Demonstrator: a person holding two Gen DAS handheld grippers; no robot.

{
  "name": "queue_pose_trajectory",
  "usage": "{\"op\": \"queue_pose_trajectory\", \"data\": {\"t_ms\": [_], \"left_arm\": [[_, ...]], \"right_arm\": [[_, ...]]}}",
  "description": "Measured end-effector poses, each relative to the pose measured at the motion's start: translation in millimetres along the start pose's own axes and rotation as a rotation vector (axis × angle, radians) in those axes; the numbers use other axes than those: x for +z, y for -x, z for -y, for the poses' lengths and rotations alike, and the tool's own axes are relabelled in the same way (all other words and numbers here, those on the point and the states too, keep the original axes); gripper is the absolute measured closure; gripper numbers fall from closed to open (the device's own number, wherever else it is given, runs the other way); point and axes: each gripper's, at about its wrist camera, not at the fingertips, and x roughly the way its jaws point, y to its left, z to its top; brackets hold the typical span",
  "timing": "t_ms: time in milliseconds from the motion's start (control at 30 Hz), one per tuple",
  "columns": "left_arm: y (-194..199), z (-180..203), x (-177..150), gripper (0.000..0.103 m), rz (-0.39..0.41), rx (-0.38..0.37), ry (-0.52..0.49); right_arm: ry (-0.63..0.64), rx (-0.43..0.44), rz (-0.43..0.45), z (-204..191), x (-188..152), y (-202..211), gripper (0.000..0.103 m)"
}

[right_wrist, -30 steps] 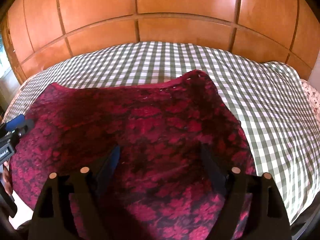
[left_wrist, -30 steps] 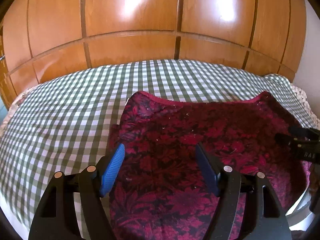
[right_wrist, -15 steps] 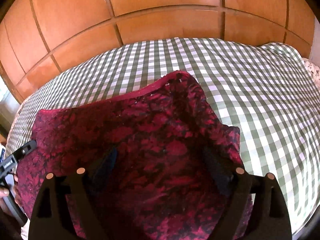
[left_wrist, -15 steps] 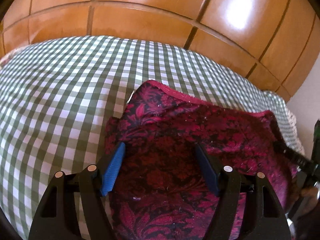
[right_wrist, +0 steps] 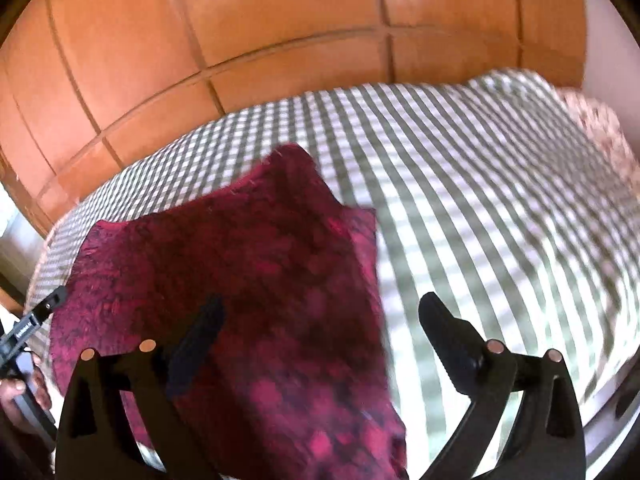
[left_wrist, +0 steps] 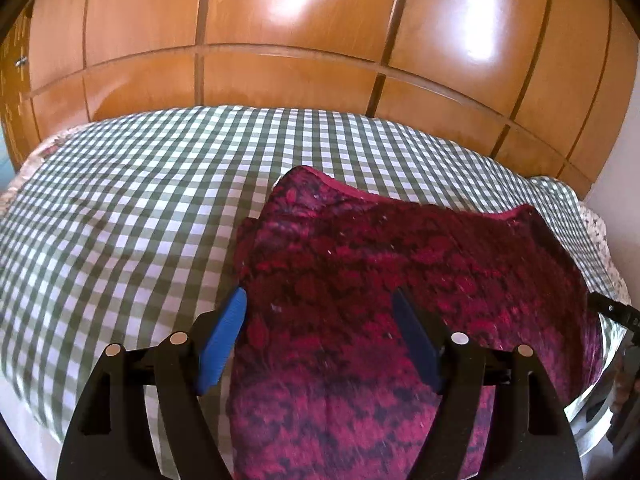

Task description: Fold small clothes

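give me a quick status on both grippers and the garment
Left hand-held gripper open over the red floral garment. Right hand-held gripper open at its right edge. Garment flat on checked bedspread. Nothing in the way.

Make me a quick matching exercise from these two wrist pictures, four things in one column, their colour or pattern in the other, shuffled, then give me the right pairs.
Things:
1. garment
2. bedspread
3. wardrobe doors
4. left tongs' finger pads

Colour or pattern:
A. glossy orange-brown wood
B. blue
C. dark red with a black floral pattern
D. green and white checks

Pairs: 1-C, 2-D, 3-A, 4-B
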Motion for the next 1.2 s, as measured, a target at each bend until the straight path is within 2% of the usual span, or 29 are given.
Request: {"op": "queue_pose_trajectory", "data": {"t_ms": [167,300,467,567,833,933,1000,1067,1200], "left_arm": [[12,11,-7,0.029,0.014,-0.021,-0.016],[19,25,-14,0.029,0.028,-0.018,-0.068],[19,40,-22,0.029,0.017,-0.031,-0.103],[16,46,-25,0.029,0.004,-0.042,-0.117],[7,49,-30,0.028,-0.025,-0.047,-0.131],[5,49,-31,0.026,-0.029,-0.053,-0.13],[3,50,-31,0.026,-0.032,-0.054,-0.134],[2,49,-31,0.025,-0.035,-0.06,-0.129],[0,45,-31,0.025,-0.042,-0.077,-0.117]], "right_arm": [[-0.107,0.075,-0.083,28,-27,-4,0.004],[-0.177,0.178,-0.133,36,-47,-10,0.004],[-0.203,0.251,-0.139,35,-56,-10,0.003],[-0.201,0.267,-0.141,32,-58,-10,0.004],[-0.239,0.327,-0.157,35,-58,-14,0.01],[-0.25,0.351,-0.169,31,-56,-21,0.022],[-0.255,0.382,-0.184,28,-54,-25,0.045],[-0.261,0.417,-0.2,25,-53,-29,0.054],[-0.242,0.426,-0.199,14,-47,-25,0.064]]}}
